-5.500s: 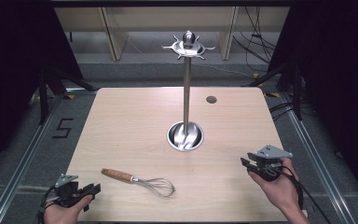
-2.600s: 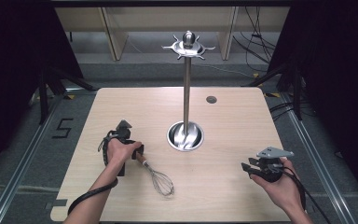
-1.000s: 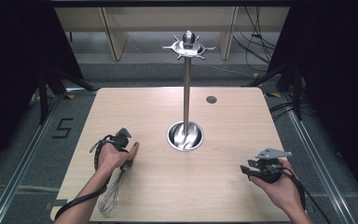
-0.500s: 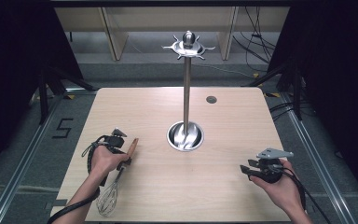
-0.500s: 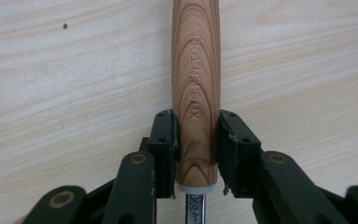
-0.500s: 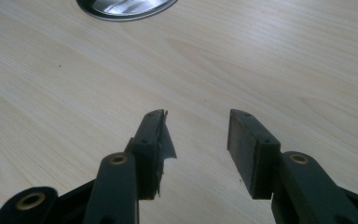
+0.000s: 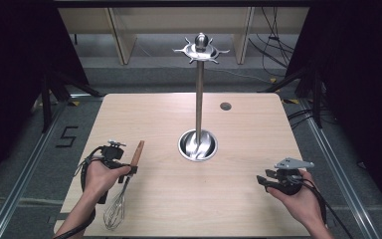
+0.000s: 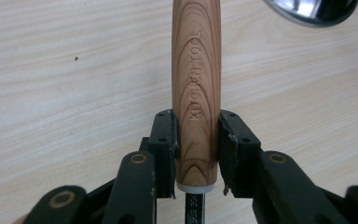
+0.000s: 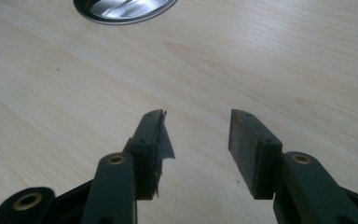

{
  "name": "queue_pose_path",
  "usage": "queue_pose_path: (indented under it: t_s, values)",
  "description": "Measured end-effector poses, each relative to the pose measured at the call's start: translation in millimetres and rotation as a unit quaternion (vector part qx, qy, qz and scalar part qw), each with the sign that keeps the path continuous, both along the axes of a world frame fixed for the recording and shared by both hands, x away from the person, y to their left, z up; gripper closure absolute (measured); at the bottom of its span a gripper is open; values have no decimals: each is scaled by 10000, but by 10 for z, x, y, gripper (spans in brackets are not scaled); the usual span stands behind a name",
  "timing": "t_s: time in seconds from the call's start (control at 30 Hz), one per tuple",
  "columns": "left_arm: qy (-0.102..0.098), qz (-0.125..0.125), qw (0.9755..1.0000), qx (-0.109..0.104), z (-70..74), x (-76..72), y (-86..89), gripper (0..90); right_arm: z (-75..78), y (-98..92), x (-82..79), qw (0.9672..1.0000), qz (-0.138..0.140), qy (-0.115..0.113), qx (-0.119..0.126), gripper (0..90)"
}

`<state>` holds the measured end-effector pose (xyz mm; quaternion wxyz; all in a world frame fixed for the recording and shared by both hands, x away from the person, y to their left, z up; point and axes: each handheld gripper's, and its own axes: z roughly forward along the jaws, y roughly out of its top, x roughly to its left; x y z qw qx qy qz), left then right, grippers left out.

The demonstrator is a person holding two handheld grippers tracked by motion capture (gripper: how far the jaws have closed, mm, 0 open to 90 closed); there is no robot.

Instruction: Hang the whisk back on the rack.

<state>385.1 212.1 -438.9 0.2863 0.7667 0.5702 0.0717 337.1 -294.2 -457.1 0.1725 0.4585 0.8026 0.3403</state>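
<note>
A whisk with a wooden handle [image 7: 137, 152] [image 8: 196, 84] is in my left gripper [image 7: 129, 169] [image 8: 196, 121], whose pads are shut on the handle's lower end. Its wire head [image 7: 115, 211] points toward the table's near edge, and the handle tip points away from me. Whether the wires touch the table I cannot tell. My right gripper [image 7: 266, 180] [image 9: 196, 121] hovers low over the near right of the table. Its jaws have just been opening and have nothing between them. A steel utensil stand [image 7: 199, 99] rises from a round base [image 7: 197, 145] [image 9: 121, 9] [image 8: 312, 7] at mid-table.
The stand carries a ring of hooks at its top [image 7: 201, 49]. A small dark round hole [image 7: 225, 106] sits in the wooden table [image 7: 238, 149] at the far right. Dark curtains and cables flank the table.
The whisk first lay crosswise on the table; my left gripper took its handle and turned it to point away. Over the last second that hand shifted slightly left. The right hand stayed put.
</note>
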Motion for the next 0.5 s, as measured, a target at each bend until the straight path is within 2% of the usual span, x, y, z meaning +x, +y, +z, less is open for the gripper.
queue_pose_path:
  t_s: [0.07, 0.13, 0.17, 0.2, 0.23, 0.3, 0.33, 0.37, 0.43, 0.47, 0.5]
  values:
    - [-135, -157, 9997, -105, 37, -40, 14, 677, 11, 8, -8, 9999, -60, 66, 54, 560]
    - [-424, -77, 9987, -269, 47, -77, 1, 677, 13, 7, -8, 10000, -56, 47, 68, 559]
    - [-484, -125, 9983, -298, 55, -92, 12, 677, 14, 17, -18, 9998, -104, 98, 114, 558]
    - [-601, -216, 9975, -306, 79, -121, 32, 677, 2, 1, 3, 10000, -35, 9, 75, 557]
    - [-601, -216, 9975, -306, 79, -121, 32, 677, 2, 1, 3, 10000, -35, 9, 75, 557]
    - [-693, -291, 9966, -323, 103, -152, 50, 678, -11, 12, -1, 9998, -75, 32, 204, 556]
    - [-820, -359, 9955, -323, 123, -180, 64, 677, -8, 13, -4, 9997, -87, 36, 217, 555]
    - [-820, -359, 9955, -323, 123, -180, 64, 678, -8, 13, -4, 9997, -87, 36, 217, 555]
    - [-999, -322, 9935, -443, 132, -208, 52, 677, 6, 14, -14, 9995, -110, 144, 241, 553]
    - [-1043, -316, 9928, -497, 140, -224, 48, 677, 1, 0, -4, 9998, -68, 40, 185, 550]
    - [-1119, -295, 9918, -550, 142, -238, 43, 677, 0, 0, -4, 9998, -71, 41, 186, 548]
